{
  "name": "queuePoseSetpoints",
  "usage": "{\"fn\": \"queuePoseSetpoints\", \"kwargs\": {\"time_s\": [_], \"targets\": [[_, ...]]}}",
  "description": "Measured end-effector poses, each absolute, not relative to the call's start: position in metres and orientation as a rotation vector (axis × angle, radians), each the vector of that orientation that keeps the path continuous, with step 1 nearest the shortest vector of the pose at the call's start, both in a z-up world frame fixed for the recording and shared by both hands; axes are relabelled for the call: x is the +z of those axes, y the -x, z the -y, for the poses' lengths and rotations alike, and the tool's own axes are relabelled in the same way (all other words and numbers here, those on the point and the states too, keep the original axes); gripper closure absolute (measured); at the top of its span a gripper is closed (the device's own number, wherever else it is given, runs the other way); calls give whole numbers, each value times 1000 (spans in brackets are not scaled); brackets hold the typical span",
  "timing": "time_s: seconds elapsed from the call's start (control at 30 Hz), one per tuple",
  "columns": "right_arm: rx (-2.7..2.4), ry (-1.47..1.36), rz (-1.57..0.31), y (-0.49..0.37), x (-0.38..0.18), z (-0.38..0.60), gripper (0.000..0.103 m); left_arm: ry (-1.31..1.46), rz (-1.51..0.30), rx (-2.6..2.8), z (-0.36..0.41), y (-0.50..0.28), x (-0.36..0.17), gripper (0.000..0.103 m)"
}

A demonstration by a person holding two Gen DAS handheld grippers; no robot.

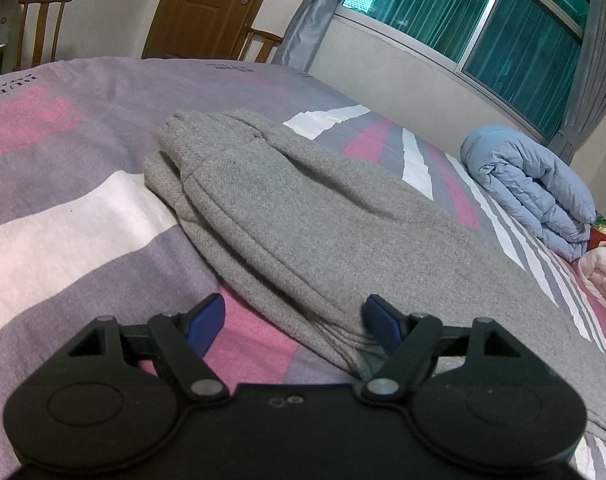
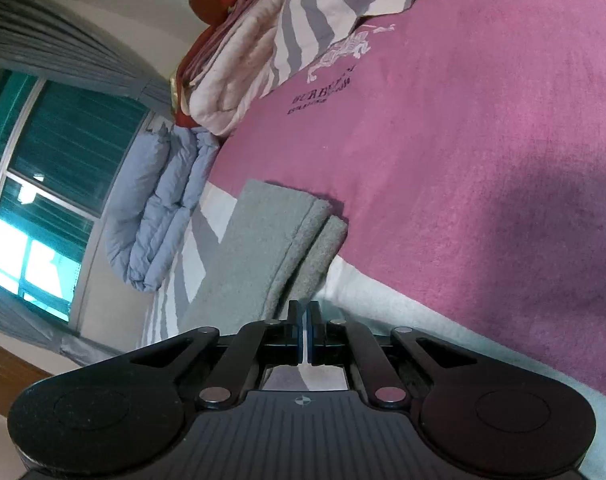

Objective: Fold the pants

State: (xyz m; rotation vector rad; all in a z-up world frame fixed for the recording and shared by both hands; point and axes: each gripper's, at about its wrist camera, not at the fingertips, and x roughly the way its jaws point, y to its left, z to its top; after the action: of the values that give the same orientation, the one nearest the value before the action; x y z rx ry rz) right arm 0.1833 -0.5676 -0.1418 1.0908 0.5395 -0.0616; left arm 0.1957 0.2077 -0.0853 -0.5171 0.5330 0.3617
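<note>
Lying across the bed, the grey pants stretch from the near edge of the left wrist view away toward the far side, folded lengthwise so that layered edges show along their left side. The bed cover is striped in purple, pink and white, with dark lettering printed near its far edge. The left gripper hangs low over the near end of the pants with its jaws wide apart; its right blue pad rests at the stacked hem edges, while the left pad stands over bare pink cover, clear of the cloth. Nothing is pinched between them. In the right wrist view the picture is rolled, so the bed runs up the right side and the window sits at the left. There the right gripper has its jaws closed, the two blue pads nearly meeting with only a thin slit between them. The pants lie just ahead of the fingertips, their folded end showing two thick layers on the pink and white cover; whether any cloth is caught in the jaws cannot be told, since the pads hide that spot. A folded blue quilt sits near the window side of the bed, well apart from the pants, with a pile of pale and striped bedding beyond it. A wooden door and two chairs stand behind the bed.
</note>
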Motion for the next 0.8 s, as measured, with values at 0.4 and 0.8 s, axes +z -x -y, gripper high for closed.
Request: {"fn": "queuePoseSetpoints", "kwargs": {"time_s": [0.4,0.8], "targets": [[-52,-1129,-549,-197,-149,572,101,517,-532,362,-207,-195,-85,33],[-48,-1149,-575,-209,-148,573,91,516,-532,362,-207,-194,-85,32]]}}
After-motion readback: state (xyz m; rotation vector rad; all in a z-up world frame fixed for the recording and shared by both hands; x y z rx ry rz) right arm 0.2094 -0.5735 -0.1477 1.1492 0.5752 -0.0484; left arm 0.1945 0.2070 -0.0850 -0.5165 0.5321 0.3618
